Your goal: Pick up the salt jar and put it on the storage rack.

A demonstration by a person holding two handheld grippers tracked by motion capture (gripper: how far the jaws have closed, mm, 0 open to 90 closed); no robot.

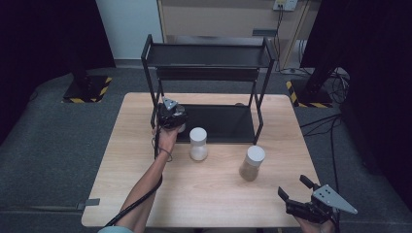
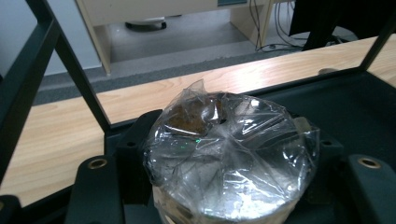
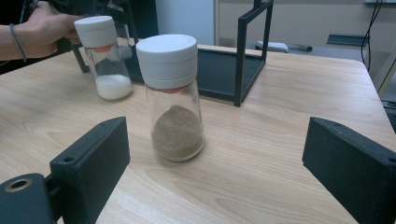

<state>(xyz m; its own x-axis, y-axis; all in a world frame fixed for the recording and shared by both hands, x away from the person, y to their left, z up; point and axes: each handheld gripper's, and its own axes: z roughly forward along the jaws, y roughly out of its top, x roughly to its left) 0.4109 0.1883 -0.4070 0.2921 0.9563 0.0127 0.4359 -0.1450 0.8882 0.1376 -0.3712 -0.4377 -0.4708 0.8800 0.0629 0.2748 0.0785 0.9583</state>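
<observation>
Round jar, crinkled clear film

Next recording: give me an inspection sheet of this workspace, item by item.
Surface: light wooden table, bare at the front.
Job's things: plastic-wrapped jar gripped in the left tool at the left end of the black rack's lower shelf; white-lidded shaker of white grains and white-lidded shaker of brown powder stand upright on the table, apart.
Clutter: nothing seen.
Grippers: left tool shut on the jar; right tool open, empty, at the table's near right corner.
Cables: black cable trails along the left forearm; floor cables at right.
Surroundings: grey floor, pale cabinet behind.
</observation>
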